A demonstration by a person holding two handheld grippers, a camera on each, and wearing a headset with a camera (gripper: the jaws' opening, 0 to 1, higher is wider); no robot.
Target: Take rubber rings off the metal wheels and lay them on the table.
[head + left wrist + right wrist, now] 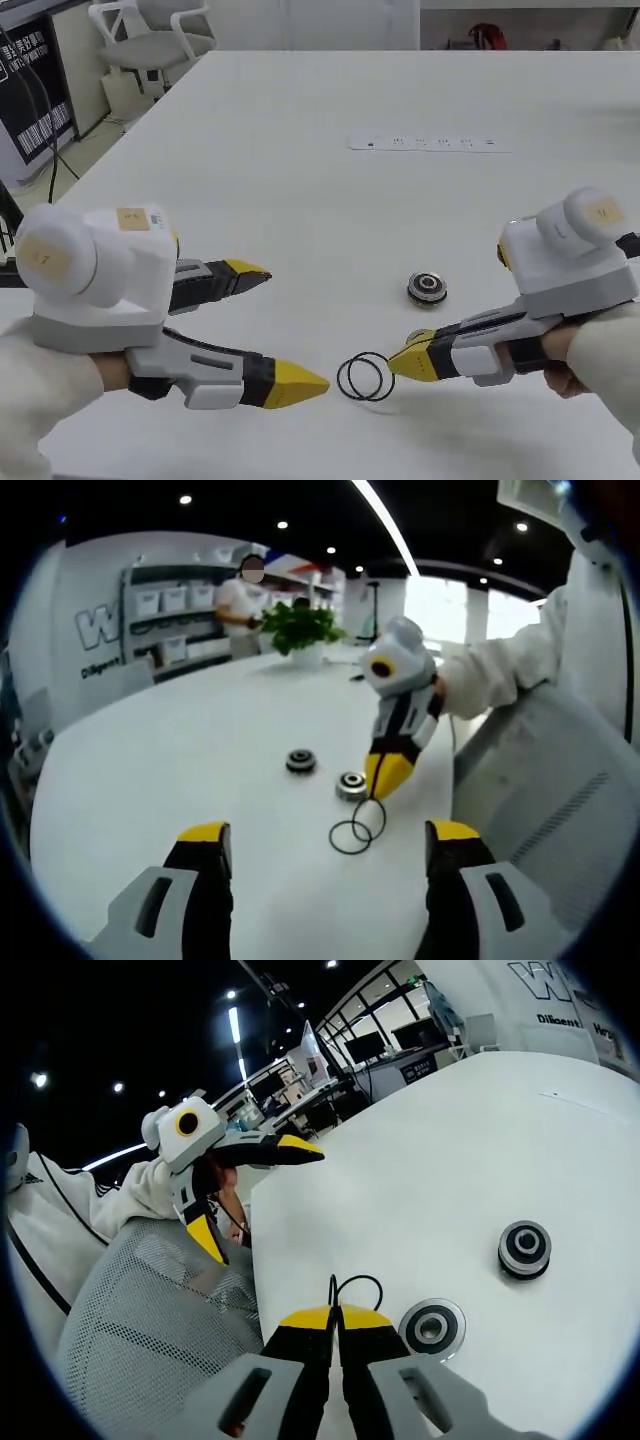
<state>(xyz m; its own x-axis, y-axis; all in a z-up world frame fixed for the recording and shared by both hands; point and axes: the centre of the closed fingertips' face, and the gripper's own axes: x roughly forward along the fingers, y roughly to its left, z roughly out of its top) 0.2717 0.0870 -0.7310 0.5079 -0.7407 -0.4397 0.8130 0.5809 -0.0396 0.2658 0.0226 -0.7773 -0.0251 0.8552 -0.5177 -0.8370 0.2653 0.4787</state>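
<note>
Two thin black rubber rings overlap on the white table between my grippers. My right gripper is shut, its yellow tips pinching one rubber ring at the edge. A metal wheel lies just beyond it, and a second wheel sits close beside the jaws. In the left gripper view both wheels and the rings lie ahead. My left gripper stands open to the left of the rings, holding nothing.
A white power strip lies farther back on the table. An office chair and a barcode sign stand off the table's left side. A potted plant sits at the far end, with a person behind it.
</note>
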